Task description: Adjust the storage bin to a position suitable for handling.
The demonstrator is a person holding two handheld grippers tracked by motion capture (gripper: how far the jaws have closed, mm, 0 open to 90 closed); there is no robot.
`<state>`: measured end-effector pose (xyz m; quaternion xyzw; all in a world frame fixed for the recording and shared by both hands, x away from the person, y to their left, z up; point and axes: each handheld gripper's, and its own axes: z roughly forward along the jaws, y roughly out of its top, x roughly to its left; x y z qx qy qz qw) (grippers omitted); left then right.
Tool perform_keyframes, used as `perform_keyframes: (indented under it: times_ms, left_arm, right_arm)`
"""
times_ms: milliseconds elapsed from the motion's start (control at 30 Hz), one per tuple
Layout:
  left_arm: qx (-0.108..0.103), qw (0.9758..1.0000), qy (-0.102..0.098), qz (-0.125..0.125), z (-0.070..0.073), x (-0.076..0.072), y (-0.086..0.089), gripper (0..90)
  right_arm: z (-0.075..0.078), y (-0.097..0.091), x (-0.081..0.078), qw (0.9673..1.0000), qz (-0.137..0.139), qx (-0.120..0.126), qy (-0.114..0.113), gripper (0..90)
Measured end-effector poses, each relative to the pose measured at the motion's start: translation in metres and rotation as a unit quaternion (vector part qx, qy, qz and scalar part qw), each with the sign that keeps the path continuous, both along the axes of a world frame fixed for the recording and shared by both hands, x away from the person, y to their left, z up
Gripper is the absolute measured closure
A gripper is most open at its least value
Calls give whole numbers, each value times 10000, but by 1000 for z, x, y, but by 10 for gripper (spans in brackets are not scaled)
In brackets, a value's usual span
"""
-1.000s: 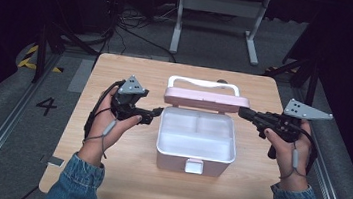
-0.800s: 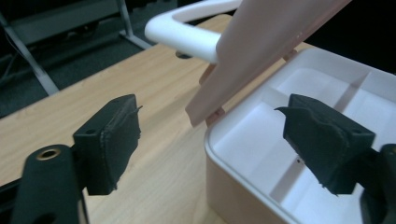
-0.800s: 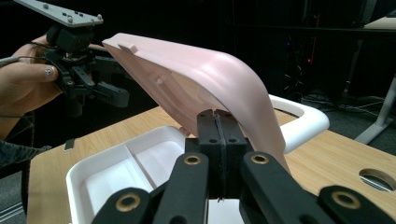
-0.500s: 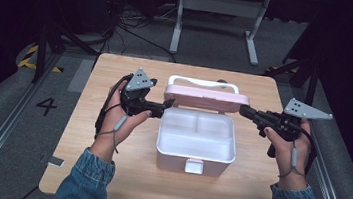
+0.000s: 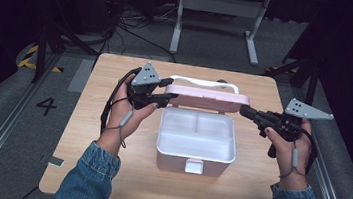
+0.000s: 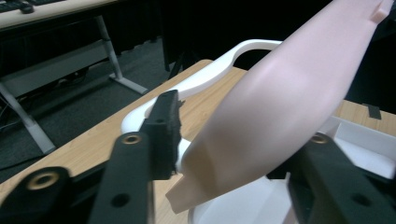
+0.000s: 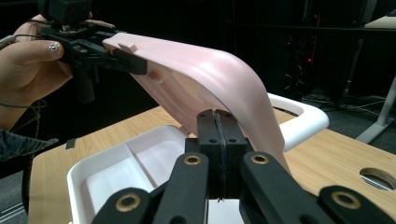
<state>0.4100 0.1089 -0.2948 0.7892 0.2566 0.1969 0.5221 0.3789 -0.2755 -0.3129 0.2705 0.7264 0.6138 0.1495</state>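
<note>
A white two-compartment box [image 5: 217, 167] stands mid-table with its pink lid [image 5: 205, 97] raised at the back and a white handle [image 5: 206, 83] behind it. My left gripper [image 5: 168, 91] is open at the lid's left end. In the left gripper view the lid [image 6: 289, 93] lies between the spread jaws of the left gripper [image 6: 243, 140]. My right gripper [image 5: 243, 110] is shut with nothing between its fingers, its tip against the lid's right end. In the right gripper view its closed tips [image 7: 217, 116] rest on the lid [image 7: 210, 70] above the box [image 7: 116, 172].
The wooden table [image 5: 106, 172] has bare room to the left and right of the box. A small tag [image 5: 55, 161] lies at its front left edge. A cable hole [image 7: 378, 177] sits in the tabletop. A white desk frame [image 5: 219, 14] stands beyond.
My left gripper has moved from beside the box up and right to the lid's left end. The right gripper has hardly moved.
</note>
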Motion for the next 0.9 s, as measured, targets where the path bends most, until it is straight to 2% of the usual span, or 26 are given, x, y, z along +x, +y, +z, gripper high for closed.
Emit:
perform_keyframes:
  times_ms: [67,300,433,600,800,900]
  left_arm:
    - [-24,10000,23,19,1,0,-1,642]
    - [-18,9999,106,38,3,5,-2,651]
    - [-1,9999,148,48,5,9,-2,657]
    - [48,9996,254,77,8,17,-3,662]
    - [106,9994,279,166,11,32,-5,672]
    - [44,9991,326,253,9,41,-6,672]
  right_arm:
    - [1,-1,-1,10000,-8,2,-1,900]
    - [1,-9,-6,10000,-78,20,24,900]
    - [2,-16,-12,9998,-195,-93,1,900]
    - [3,-33,-22,9989,-446,-120,-4,900]
    - [2,-50,-31,9978,-649,-114,64,899]
    - [2,-57,-35,9973,-728,-67,75,894]
